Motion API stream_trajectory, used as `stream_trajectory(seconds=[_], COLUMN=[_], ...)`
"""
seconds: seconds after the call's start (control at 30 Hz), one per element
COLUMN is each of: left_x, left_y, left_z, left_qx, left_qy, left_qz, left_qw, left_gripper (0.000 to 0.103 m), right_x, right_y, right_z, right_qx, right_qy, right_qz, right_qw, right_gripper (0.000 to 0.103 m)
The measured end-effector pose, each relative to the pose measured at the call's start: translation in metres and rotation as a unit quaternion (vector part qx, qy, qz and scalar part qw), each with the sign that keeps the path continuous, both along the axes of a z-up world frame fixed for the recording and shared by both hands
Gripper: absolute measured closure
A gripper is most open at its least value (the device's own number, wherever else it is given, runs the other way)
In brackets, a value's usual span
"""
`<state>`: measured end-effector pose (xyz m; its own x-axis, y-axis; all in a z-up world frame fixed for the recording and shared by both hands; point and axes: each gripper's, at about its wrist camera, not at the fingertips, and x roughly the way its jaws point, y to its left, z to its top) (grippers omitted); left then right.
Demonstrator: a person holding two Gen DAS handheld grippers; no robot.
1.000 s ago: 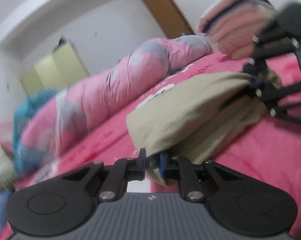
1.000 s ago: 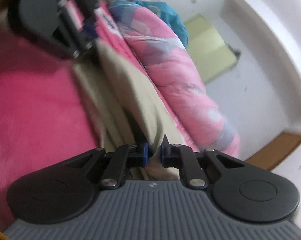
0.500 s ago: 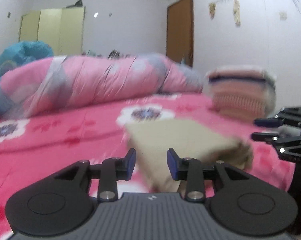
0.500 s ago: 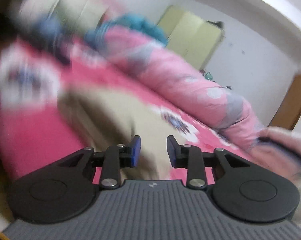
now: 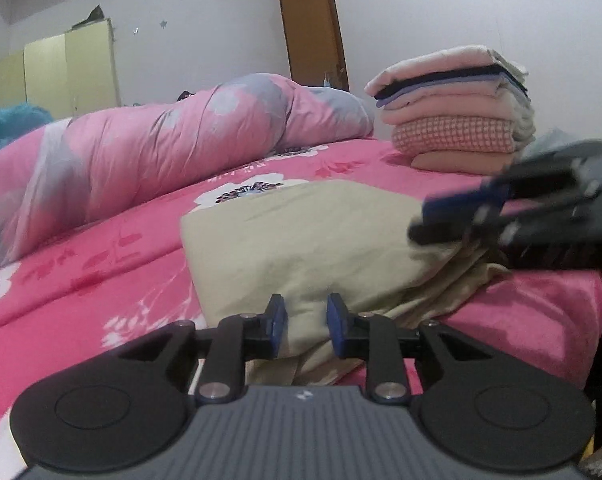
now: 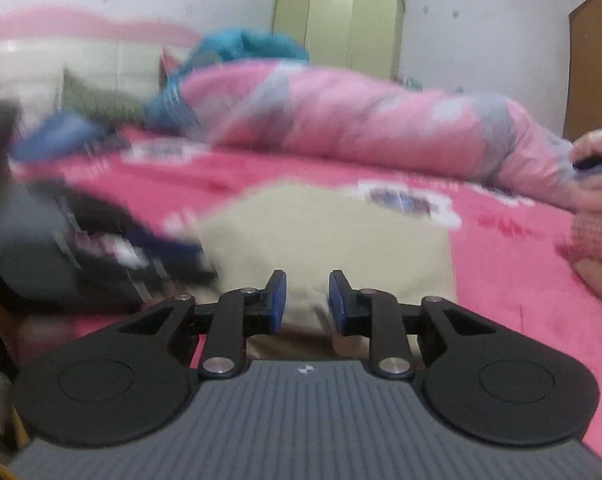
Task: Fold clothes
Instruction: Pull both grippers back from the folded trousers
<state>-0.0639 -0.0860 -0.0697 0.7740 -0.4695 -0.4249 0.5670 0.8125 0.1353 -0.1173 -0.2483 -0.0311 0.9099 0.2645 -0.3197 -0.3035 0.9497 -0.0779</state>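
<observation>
A folded beige garment (image 5: 301, 232) lies flat on the pink flowered bed sheet (image 5: 81, 280). My left gripper (image 5: 307, 326) hovers at its near edge. Its jaws are closing, a gap still stands between the blue pads, and they press on nothing. My right gripper (image 5: 441, 220) reaches in from the right over the garment's crumpled corner. In the right wrist view the garment (image 6: 329, 232) lies just past my right gripper (image 6: 307, 302), whose jaws are also closing with no cloth pinched. The left gripper (image 6: 169, 248) is a dark blur at the left.
A stack of folded clothes (image 5: 453, 108) stands on the bed behind the garment to the right. A rolled pink quilt (image 5: 161, 144) runs along the far side, with a teal blanket (image 6: 241, 48) beyond it. A wardrobe (image 5: 61, 68) and a brown door (image 5: 313, 24) line the far wall.
Both grippers were shut on the beige garment's edge and have let it go. The garment now lies flat on the bed. Both views have rolled level.
</observation>
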Motion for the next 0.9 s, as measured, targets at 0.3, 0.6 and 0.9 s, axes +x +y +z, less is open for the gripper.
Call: stream_trajectory(seconds=[0.3, 0.6, 0.9], left_x=[-0.019, 0.012, 0.011], left_y=[0.001, -0.021, -0.025], left_z=[0.029, 0.006, 0.011], left_qx=[-0.012, -0.004, 0.001], left_qy=[-0.039, 0.012, 0.022], left_qz=[-0.005, 0.010, 0.032], left_qw=[0.9991, 0.9999, 0.9992], left_gripper=[0.073, 0.067, 0.066], right_x=[-0.001, -0.017, -0.041], right_y=[0.000, -0.004, -0.082], right_z=[-0.035, -0.036, -0.005], right_qx=[-0.048, -0.099, 0.030], right_qy=[0.018, -0.005, 0.036], right_qz=[-0.017, 0.000, -0.084], right_qw=[0.999, 0.995, 0.995], right_gripper=[0.084, 0.084, 0.083])
